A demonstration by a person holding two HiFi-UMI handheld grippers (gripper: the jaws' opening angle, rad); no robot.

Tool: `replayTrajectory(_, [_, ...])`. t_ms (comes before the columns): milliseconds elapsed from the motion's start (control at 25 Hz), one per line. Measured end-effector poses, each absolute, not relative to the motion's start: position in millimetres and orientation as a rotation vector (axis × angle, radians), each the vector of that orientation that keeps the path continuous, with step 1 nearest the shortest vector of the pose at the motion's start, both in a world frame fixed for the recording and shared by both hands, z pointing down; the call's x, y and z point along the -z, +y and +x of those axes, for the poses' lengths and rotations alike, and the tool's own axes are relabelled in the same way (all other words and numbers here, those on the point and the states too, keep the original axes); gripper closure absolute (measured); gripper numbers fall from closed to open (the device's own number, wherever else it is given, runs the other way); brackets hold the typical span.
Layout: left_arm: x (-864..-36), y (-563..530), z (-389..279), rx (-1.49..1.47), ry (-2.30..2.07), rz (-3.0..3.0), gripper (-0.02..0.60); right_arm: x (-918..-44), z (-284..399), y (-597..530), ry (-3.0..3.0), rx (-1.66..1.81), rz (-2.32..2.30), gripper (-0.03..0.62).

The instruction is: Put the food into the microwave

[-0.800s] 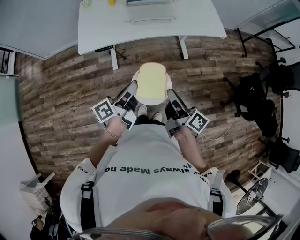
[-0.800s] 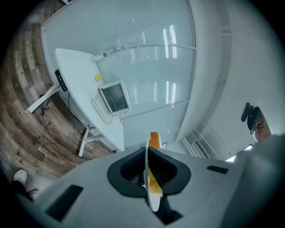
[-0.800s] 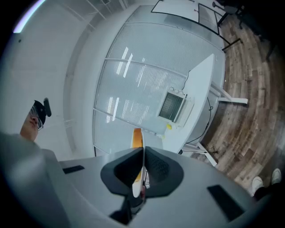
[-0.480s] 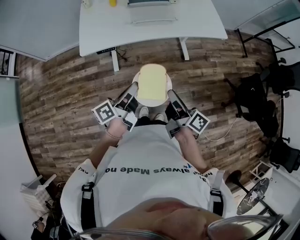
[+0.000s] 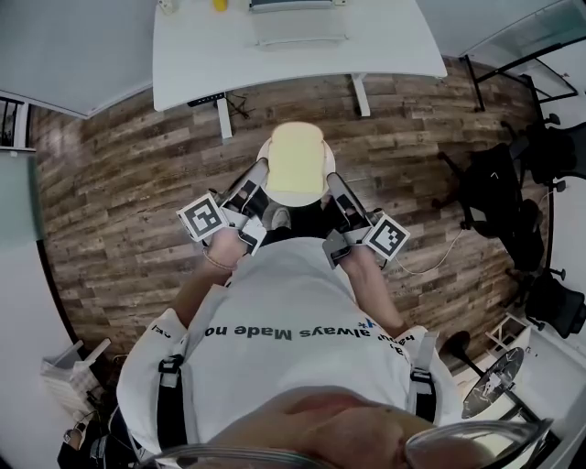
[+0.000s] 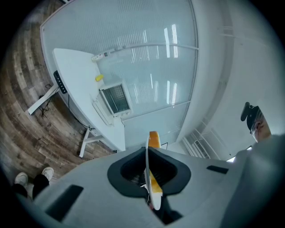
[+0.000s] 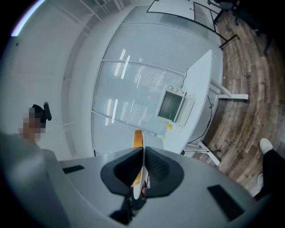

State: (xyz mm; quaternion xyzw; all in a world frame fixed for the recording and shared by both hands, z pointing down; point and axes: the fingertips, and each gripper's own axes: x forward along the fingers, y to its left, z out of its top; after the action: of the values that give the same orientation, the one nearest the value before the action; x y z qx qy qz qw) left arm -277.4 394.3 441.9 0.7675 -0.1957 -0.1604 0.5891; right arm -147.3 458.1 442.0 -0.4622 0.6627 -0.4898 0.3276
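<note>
A pale slice of toast [image 5: 297, 158] lies on a round white plate [image 5: 266, 149], carried level above the wood floor in front of my body. My left gripper [image 5: 259, 176] is shut on the plate's left rim and my right gripper [image 5: 331, 183] on its right rim. In the left gripper view the plate [image 6: 148, 178] shows edge-on between the jaws of the left gripper [image 6: 147, 153], with the toast [image 6: 152, 139] beyond. The right gripper [image 7: 143, 156] pinches the plate [image 7: 139, 180] the same way. The microwave [image 6: 115, 99] [image 7: 171, 106] stands shut on the white table [image 5: 284, 46] ahead.
A small yellow object [image 5: 219, 4] sits on the table left of the microwave [image 5: 291, 5]. Black office chairs [image 5: 499, 197] crowd the right side. A white crate [image 5: 69, 371] stands at the lower left. Wood floor lies between me and the table.
The plate and both grippers keep their hold. The person has taken a step: one of the two shoes under the plate is now hidden.
</note>
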Motion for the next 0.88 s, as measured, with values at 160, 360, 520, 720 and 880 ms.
replayTrajectory(160, [-443, 381, -268, 0.378, -0.465, 1.782, 0.563, -443, -138, 444, 1.730, 1.291, -1.196, 0.574])
replayTrajectory(360, [-446, 359, -245, 0.380, -0.478, 1.786, 0.563, -448, -114, 422, 1.731, 1.301, -1.188, 0.574])
replayTrajectory(520, [-446, 338, -222, 0.387, -0.489, 1.785, 0.563, -450, -91, 399, 1.736, 1.314, -1.172, 0.574])
replayTrajectory(720, [-450, 298, -177, 0.386, -0.505, 1.782, 0.563, -455, -45, 359, 1.747, 1.322, -1.164, 0.574])
replayTrajectory(880, [-452, 259, -127, 0.376, -0.525, 1.788, 0.563, -459, 5, 318, 1.749, 1.339, -1.149, 0.574])
